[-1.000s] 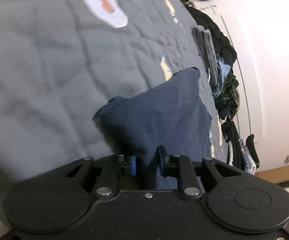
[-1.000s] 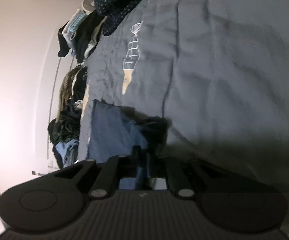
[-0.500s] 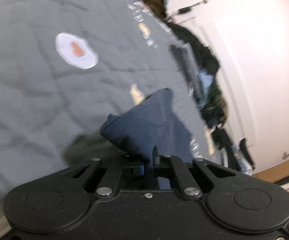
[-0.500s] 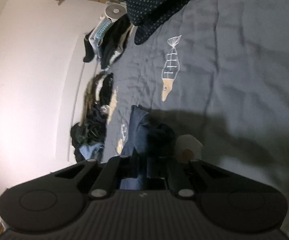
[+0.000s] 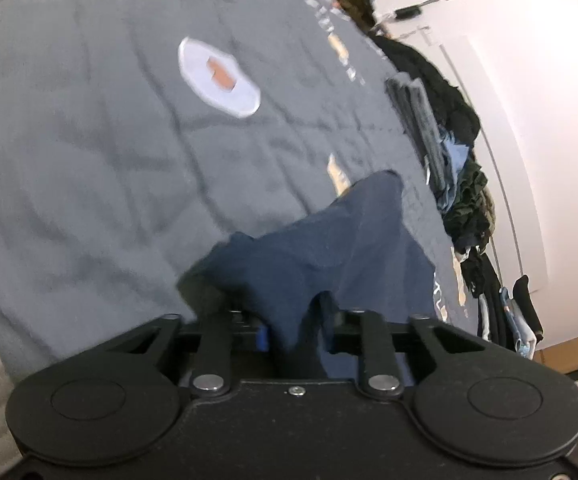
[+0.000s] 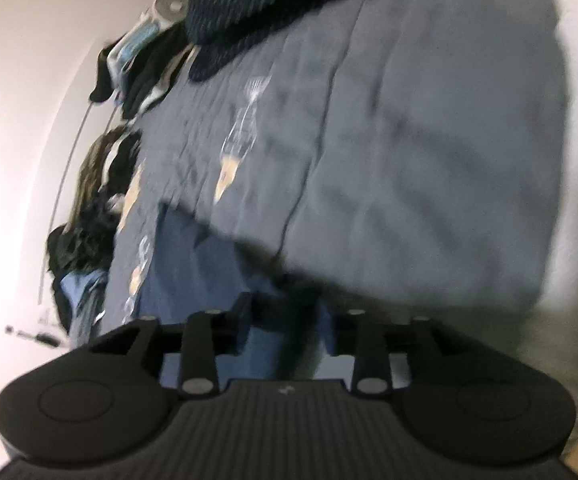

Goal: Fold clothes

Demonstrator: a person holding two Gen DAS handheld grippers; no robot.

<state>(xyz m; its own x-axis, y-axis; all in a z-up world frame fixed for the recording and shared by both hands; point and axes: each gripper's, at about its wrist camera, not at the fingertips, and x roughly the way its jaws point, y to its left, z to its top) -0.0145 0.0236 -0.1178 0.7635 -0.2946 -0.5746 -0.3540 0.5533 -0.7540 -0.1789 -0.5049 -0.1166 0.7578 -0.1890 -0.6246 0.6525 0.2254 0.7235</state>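
A dark navy garment [image 5: 329,248] lies bunched on the grey bedspread [image 5: 89,160], right in front of my left gripper [image 5: 295,332]. The left jaws stand apart with a fold of the cloth draped between them. In the right wrist view the same garment [image 6: 193,264] lies flat to the lower left, and my right gripper [image 6: 285,320] has its jaws apart with cloth between them. That view is blurred.
A heap of dark and blue clothes [image 5: 461,184] runs along the bed's far edge by the white wall; it also shows in the right wrist view [image 6: 89,216]. A dotted navy pillow [image 6: 249,12] lies at the head. The bedspread carries a white oval print [image 5: 217,76].
Both grippers were shut on the navy garment half a second ago and their jaws now stand apart. The garment has come down onto the bedspread. Both cameras have shifted.
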